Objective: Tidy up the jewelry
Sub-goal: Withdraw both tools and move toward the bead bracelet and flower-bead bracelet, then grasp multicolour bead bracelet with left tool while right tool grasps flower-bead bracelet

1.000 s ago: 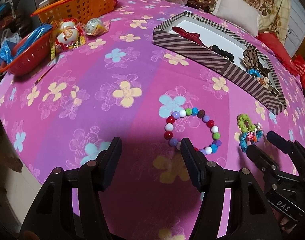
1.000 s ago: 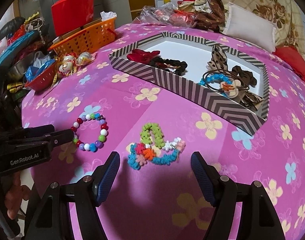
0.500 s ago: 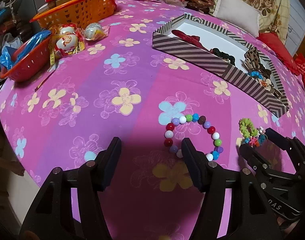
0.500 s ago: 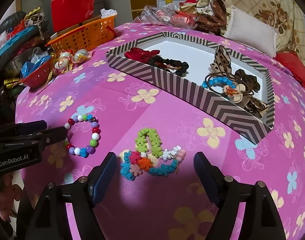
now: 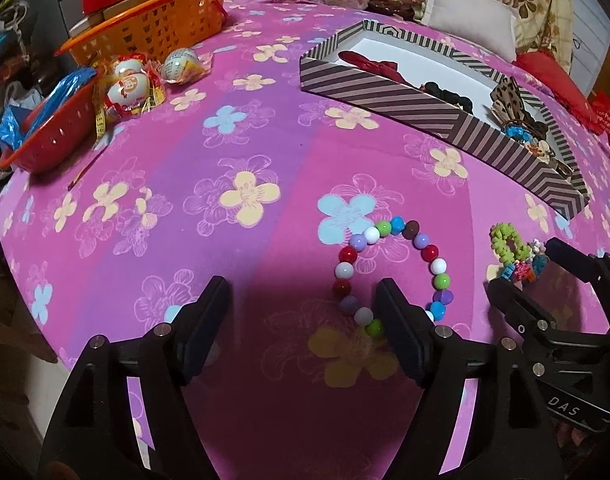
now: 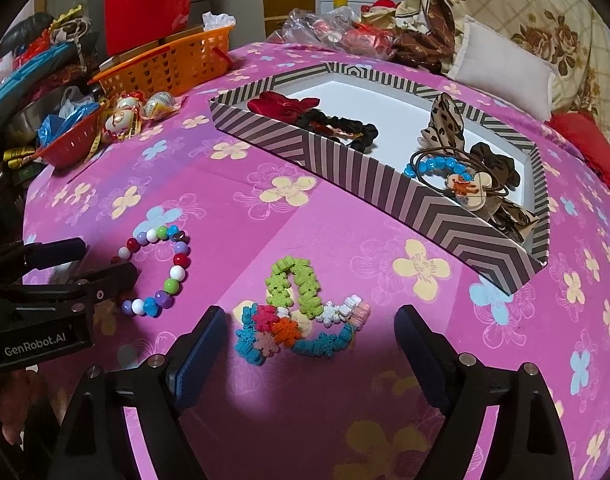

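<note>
A bracelet of coloured beads (image 5: 393,272) lies on the pink flowered cloth; it also shows in the right wrist view (image 6: 161,268). My left gripper (image 5: 301,312) is open, its right finger over the bracelet's near edge. A bunch of flower-shaped hair ties (image 6: 301,312), green, blue, orange and white, lies just ahead of my open right gripper (image 6: 309,340), between its fingers; it also shows in the left wrist view (image 5: 513,248). A striped box (image 6: 385,184) farther back holds scrunchies, a bow and a blue bead bracelet.
An orange basket (image 5: 157,28), a red bowl (image 5: 53,128) and wrapped eggs (image 5: 133,84) stand at the far left. A white pillow (image 6: 505,68) and bags lie behind the box. The table edge drops off at the left and near side.
Both grippers have drawn back slightly and lowered toward the cloth. The left finger now overlaps the bead bracelet's near edge. Nothing has been picked up.
</note>
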The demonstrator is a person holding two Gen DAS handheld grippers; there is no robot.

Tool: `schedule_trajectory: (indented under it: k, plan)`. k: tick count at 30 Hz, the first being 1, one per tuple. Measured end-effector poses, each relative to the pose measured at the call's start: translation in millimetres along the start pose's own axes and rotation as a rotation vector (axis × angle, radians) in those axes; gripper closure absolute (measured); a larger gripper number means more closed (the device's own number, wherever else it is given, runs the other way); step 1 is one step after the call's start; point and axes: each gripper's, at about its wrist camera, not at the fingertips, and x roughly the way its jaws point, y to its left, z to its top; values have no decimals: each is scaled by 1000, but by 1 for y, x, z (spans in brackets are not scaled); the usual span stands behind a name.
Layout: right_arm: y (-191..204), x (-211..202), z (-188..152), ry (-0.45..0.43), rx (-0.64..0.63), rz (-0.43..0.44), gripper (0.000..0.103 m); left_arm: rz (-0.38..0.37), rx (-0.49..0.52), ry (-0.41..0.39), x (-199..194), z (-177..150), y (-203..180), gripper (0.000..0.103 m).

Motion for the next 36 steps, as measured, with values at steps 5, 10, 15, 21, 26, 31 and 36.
schedule_trajectory:
  k: [5,10,15,21,26,31,36]
  plan:
    - [0,0,0,0,0,1,18,2,-3,1,0,0,0,25]
    - [-5,-2,-2,-3,15,3,18,5,-6,-5,0,0,0,25]
    - [-5,-5,-5,-4,6,-1,21,6,-8,-6,0,0,0,25]
    - [-7,-9,-7,-17,10,1,41,9,-13,-2,1,0,0,22]
    - [-11,-13,-8,-25,13,25,63,14,-22,3,2,1,1,19]
    - [-16,-17,-10,-19,32,80,82,13,-17,-2,1,0,0,22]
    - [-15,-22,-15,-23,47,109,86,-16,17,-34,-7,-3,-7,61]
